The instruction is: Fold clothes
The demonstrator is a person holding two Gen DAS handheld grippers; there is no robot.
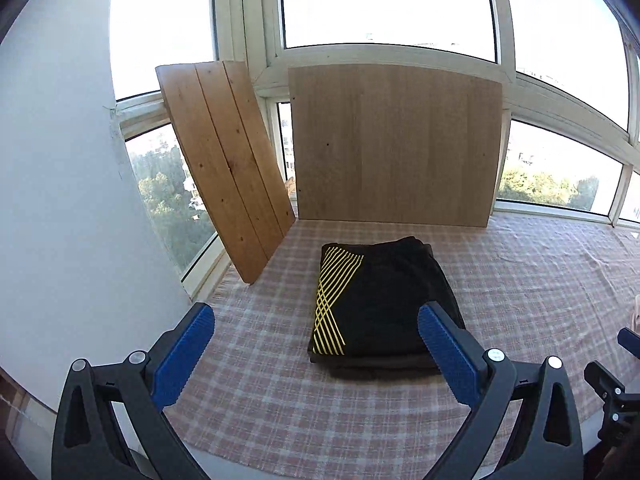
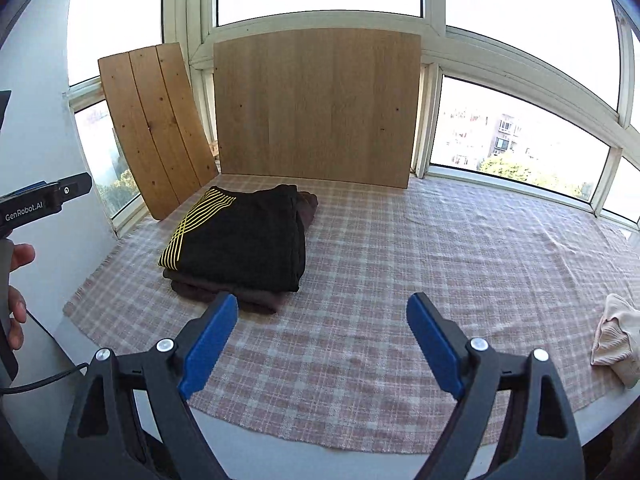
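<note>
Where "GenRobot.AI" marks the left gripper (image 2: pixel 44 200) — jaws spread, empty.

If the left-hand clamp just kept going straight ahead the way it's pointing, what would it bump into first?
Most likely the folded black garment, which lies just ahead between the open fingers of the left gripper, nearer the right one. It might graze the checked cloth first; height is hard to judge.

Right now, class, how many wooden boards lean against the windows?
2: a slatted board leaning at the left corner, and a wider pale board upright behind the folded clothes. None seems hidden.
</note>
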